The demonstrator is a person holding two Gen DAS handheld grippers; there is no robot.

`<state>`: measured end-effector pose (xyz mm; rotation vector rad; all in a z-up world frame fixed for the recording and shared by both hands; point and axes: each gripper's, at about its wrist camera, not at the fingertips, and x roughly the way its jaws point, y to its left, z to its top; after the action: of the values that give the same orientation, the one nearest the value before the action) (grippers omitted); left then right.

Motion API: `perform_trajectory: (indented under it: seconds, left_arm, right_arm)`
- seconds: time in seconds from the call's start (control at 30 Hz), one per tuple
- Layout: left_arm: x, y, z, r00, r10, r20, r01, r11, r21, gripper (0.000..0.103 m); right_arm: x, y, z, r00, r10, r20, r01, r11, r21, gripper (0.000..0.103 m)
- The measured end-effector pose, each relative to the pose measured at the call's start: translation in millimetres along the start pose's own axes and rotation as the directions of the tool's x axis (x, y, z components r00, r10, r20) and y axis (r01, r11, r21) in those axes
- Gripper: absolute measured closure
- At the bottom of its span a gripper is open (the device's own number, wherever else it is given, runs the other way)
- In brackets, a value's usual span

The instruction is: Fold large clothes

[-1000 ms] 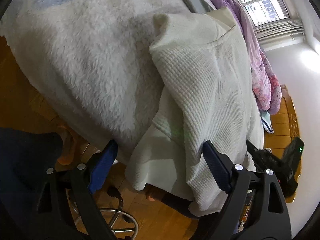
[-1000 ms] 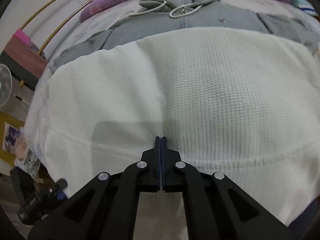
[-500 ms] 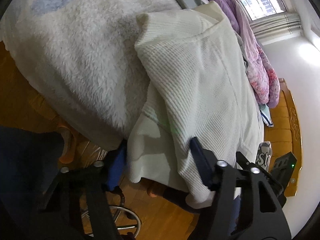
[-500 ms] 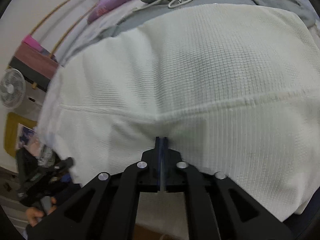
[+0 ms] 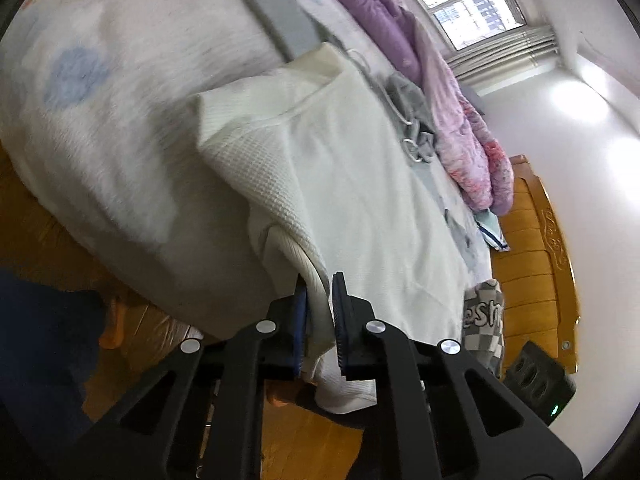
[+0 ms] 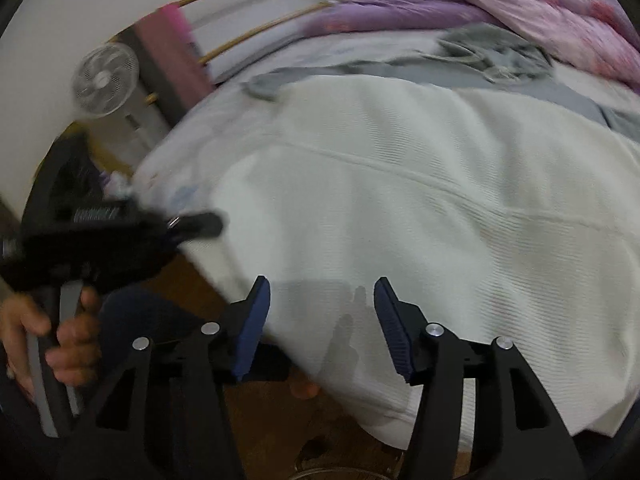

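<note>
A cream waffle-knit garment [image 5: 360, 184] lies spread over the bed, its lower edge hanging off the near side. My left gripper [image 5: 320, 282] is shut on a bunched fold of that hanging edge, which it holds up at the bed's side. In the right wrist view the same garment [image 6: 440, 200] fills the middle. My right gripper [image 6: 322, 300] hovers at its hem with the jaws opening; the cloth lies behind the gap and the pads press on nothing. The left gripper also shows there as a black blurred shape [image 6: 192, 222], held by a hand [image 6: 68, 336].
A fluffy white blanket [image 5: 100, 120] covers the bed. A grey hoodie [image 6: 492, 52] and a purple quilt [image 6: 520, 8] lie beyond the garment. A wooden bed frame [image 5: 532, 260] stands at the right, a fan [image 6: 104, 80] by the wall. Wooden floor [image 5: 312, 448] runs below the bed's edge.
The left jaws closed from wide open onto the garment's hanging edge and lifted it. The right gripper let go of the hem, opened, and swung sideways along the bed's edge.
</note>
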<state>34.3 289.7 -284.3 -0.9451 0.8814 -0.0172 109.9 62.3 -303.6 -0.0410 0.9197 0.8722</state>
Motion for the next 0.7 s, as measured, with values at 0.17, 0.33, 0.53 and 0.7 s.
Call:
perform_trajectory:
  seconds: [0.17, 0.33, 0.53, 0.7]
  left_arm:
    - [2.2, -6.6, 4.5, 1.000, -0.026, -0.015, 0.026, 1.000, -0.010, 0.091]
    - [2.8, -10.6, 7.9, 0.998, -0.054, -0.023, 0.054, 0.998, -0.013, 0.091]
    - [3.7, -9.6, 13.1, 0.998, -0.052, -0.044, 0.053, 0.999, 0.004, 0.091]
    - [-5.9, -17.5, 15.2, 1.000, 0.027, -0.005, -0.027, 0.998, 0.061, 0.047]
  right_arm:
    - [22.8, 17.5, 6.5, 0.999, 0.032, -0.018, -0.034, 0.996, -0.088, 0.045]
    - [42.9, 27.1, 14.3, 1.000, 0.020, -0.013, -0.021, 0.990, -0.141, 0.045]
    - [67.5, 35.6, 19.5, 1.000, -0.024, 0.007, 0.025, 0.977, -0.211, 0.075]
    - [64.7, 27.2, 25.1, 1.000, -0.024, -0.001, 0.024, 0.989, -0.143, 0.093]
